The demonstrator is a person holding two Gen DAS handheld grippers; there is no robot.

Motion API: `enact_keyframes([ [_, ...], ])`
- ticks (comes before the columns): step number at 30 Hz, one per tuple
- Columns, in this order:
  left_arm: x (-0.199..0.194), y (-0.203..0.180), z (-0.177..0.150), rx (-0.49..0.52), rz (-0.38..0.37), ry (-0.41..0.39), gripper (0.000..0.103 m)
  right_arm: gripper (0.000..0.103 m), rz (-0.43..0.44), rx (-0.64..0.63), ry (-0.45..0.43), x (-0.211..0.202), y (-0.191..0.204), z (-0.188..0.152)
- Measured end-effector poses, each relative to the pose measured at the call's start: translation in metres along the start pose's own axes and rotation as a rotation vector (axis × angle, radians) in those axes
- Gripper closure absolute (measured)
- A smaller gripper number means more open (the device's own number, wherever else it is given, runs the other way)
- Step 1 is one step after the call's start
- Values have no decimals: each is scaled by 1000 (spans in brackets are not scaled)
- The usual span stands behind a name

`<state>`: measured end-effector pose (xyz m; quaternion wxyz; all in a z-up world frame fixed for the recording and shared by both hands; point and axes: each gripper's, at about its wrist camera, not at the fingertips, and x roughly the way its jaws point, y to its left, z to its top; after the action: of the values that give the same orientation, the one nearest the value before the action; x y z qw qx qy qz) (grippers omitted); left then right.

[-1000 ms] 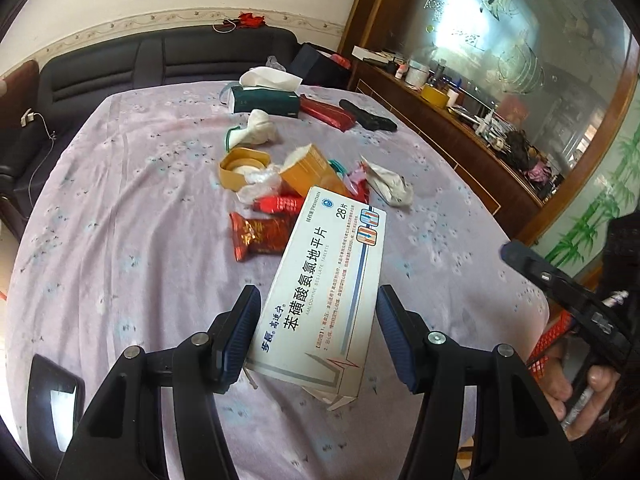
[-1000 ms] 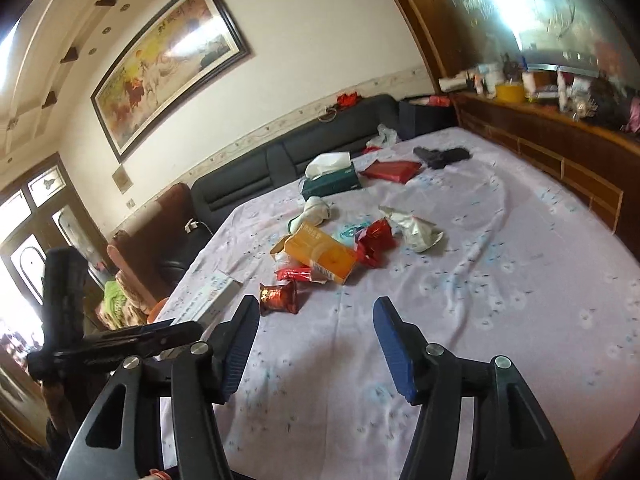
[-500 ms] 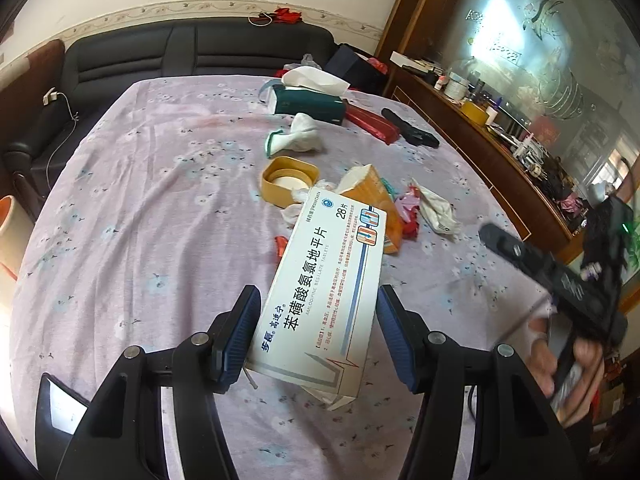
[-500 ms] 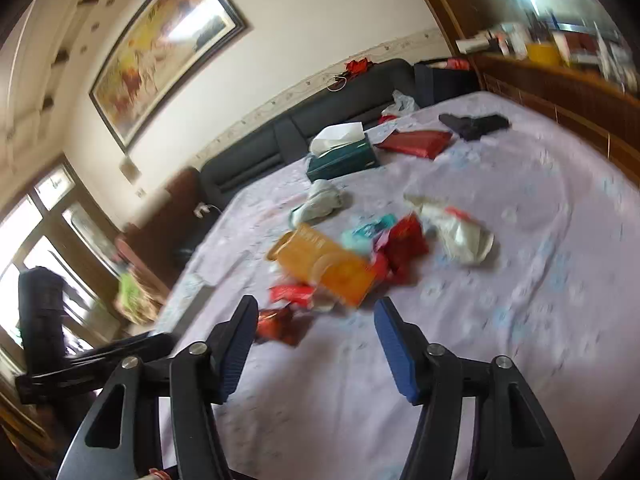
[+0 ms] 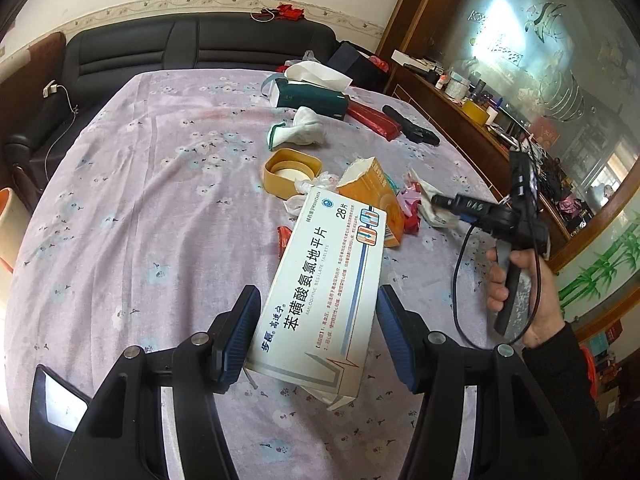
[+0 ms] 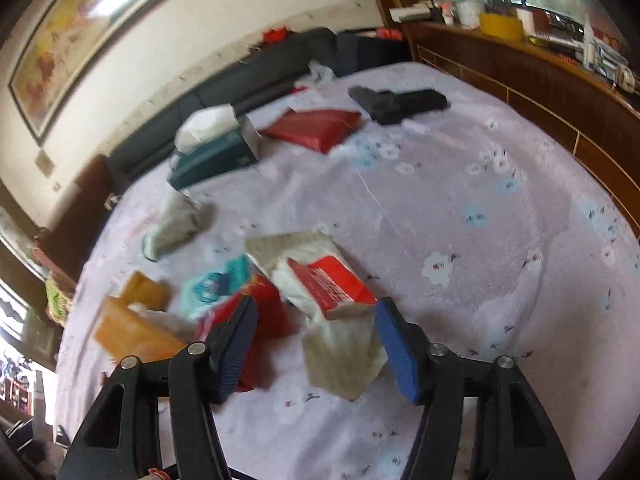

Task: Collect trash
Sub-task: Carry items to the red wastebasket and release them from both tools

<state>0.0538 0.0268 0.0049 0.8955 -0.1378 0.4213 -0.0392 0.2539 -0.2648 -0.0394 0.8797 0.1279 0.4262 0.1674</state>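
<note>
Gripper-first, L side: left gripper [image 5: 316, 336] carries the white medicine carton [image 5: 320, 292] by its near end, pads on both long edges, far end sticking out over the tabletop [image 5: 140, 200]. Carton looks like thin card, empty or nearly so, prob. very light; walls will buckle if squeezed harder, so the edge-on hold near the end flap suits it.

R side: right gripper [image 6: 314, 344] is part-way open and its jaws have just been closing, straddling a crumpled whitish wrapper [image 6: 340, 356] with a red-and-white packet [image 6: 332, 286] lying on it. Pads don't press on either yet, as far as the blurred view shows. Both look soft, thin, crinkly film: no weight, likely slippery, will collapse rather than resist. Best bite, imo, is across the bunched middle where the layers stack, not a loose corner.

Beyond that: red foil wrapper [image 6: 264, 320], teal packet [image 6: 216, 284], torn orange box [image 6: 128, 328] lie in one loose heap, touching. Further off sit a tissue box [image 6: 216, 152], red pouch [image 6: 316, 128], black object [image 6: 400, 102].
</note>
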Motion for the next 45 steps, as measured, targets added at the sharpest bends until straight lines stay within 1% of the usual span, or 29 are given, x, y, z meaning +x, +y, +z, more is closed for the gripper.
enact_keyframes([
  [1,0,0,0,0,1,0,44,64,-9,-4,12,3,0,-2],
  [2,0,-1,-1,0,0,0,44,65,-24,-7,19,5,1,-5],
  [4,0,-1,-1,0,-4,1,44,70,-51,-10,25,5,1,-11],
  [7,-4,-4,-3,3,-6,-7,44,74,-82,-19,22,-3,2,-20],
  [8,-8,-6,-5,6,-8,-14,44,75,-84,-18,20,-9,3,-24],
  [11,-17,-12,-10,15,-7,-34,44,75,-44,-12,-19,-40,10,-35],
  [13,-25,-18,-13,21,-14,-47,44,75,-22,-13,-65,-72,19,-46],
  [14,-30,-22,-15,27,-16,-56,44,75,-10,-15,-99,-95,24,-54],
  [15,-37,-28,-17,39,-22,-72,44,75,-3,-13,-114,-108,28,-59],
  [19,-67,-58,-23,95,-43,-138,44,75,41,17,-228,-193,39,-95],
  [22,-86,-86,-27,142,-69,-173,44,74,44,50,-313,-251,37,-119],
  [24,-96,-106,-30,176,-105,-186,44,74,36,76,-369,-286,31,-136],
  [26,-103,-127,-33,215,-137,-194,44,74,8,113,-421,-320,20,-154],
  [29,-109,-162,-42,286,-180,-200,44,74,-44,188,-470,-357,-5,-179],
  [34,-108,-217,-60,389,-274,-174,44,74,-148,304,-506,-399,-46,-223],
  [38,-106,-263,-78,473,-376,-145,44,74,-251,395,-534,-431,-79,-255],
  [42,-97,-308,-96,556,-485,-93,44,74,-349,466,-564,-462,-110,-275],
  [43,-91,-319,-100,574,-495,-70,44,74,-370,490,-570,-468,-119,-281],
  [45,-77,-345,-109,605,-547,-12,44,74,-405,533,-575,-473,-135,-289],
])
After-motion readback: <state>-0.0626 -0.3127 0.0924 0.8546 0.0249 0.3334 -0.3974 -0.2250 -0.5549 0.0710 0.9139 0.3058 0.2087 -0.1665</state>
